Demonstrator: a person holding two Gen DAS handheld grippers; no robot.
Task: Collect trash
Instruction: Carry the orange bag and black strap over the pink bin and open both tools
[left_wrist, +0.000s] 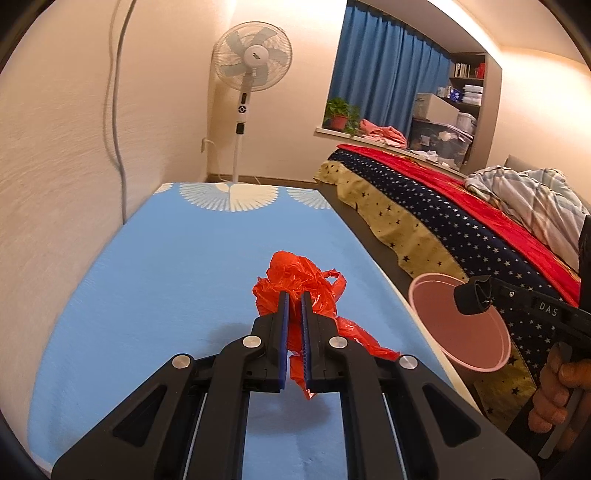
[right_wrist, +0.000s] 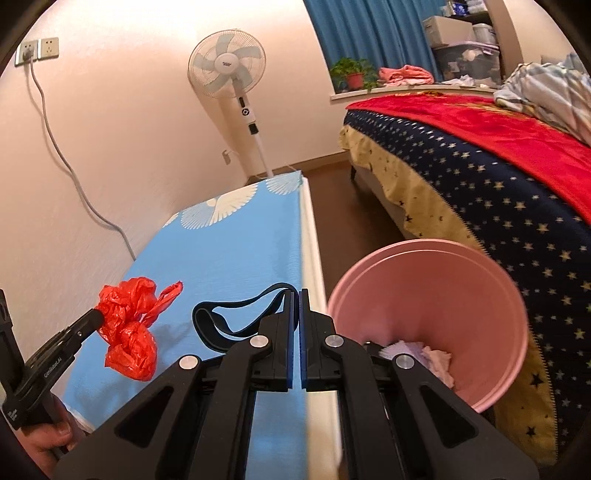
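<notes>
My left gripper is shut on a crumpled red plastic bag, held above the blue table top. From the right wrist view the same red bag hangs from the left gripper at the lower left. My right gripper is shut on a black elastic band that loops out to its left. In the left wrist view that right gripper holds the black band over the pink bin. The pink bin stands on the floor beside the table, with pale crumpled scraps inside.
A standing fan is at the table's far end by the wall. A bed with a starred blue cover and red blanket runs along the right, close to the bin. A grey cable hangs down the left wall.
</notes>
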